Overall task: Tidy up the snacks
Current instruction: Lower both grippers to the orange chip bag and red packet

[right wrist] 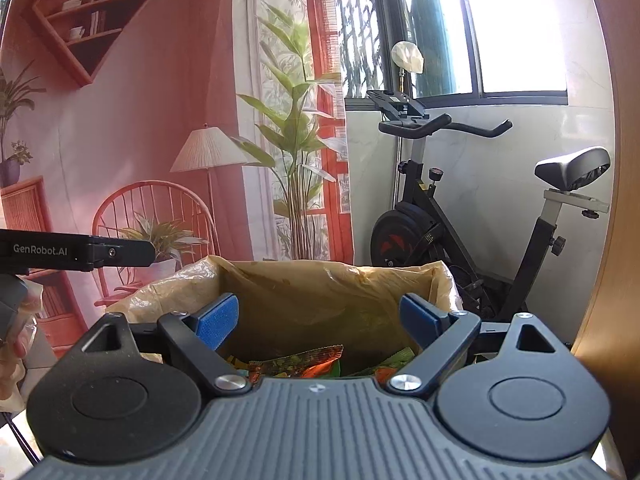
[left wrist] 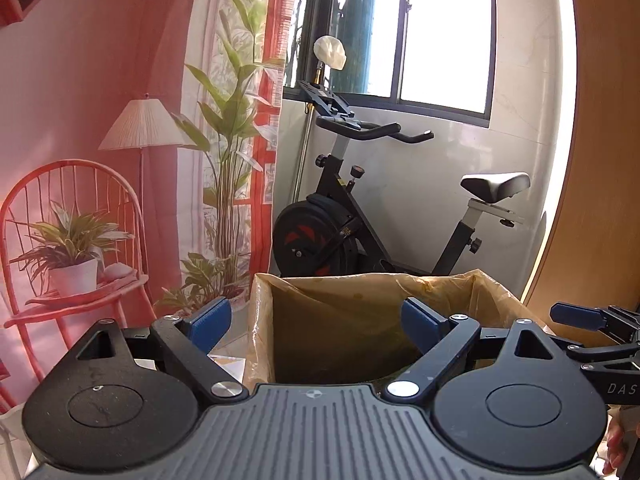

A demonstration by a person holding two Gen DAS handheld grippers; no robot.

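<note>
Empty hand-held gripper (right wrist: 318,318) above snack packets (right wrist: 296,364)

Box liner (right wrist: 320,292): thin, crinkled, translucent yellowish plastic. Snack packets (right wrist: 298,362): glossy printed foil. Gripper pads (right wrist: 218,320): blue, rough-textured. Gripper housing (right wrist: 320,424): matt ribbed grey plastic.

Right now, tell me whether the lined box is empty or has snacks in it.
Not empty. The right wrist view shows snack packets lying at the bottom of the box; how full it is cannot be told.
</note>
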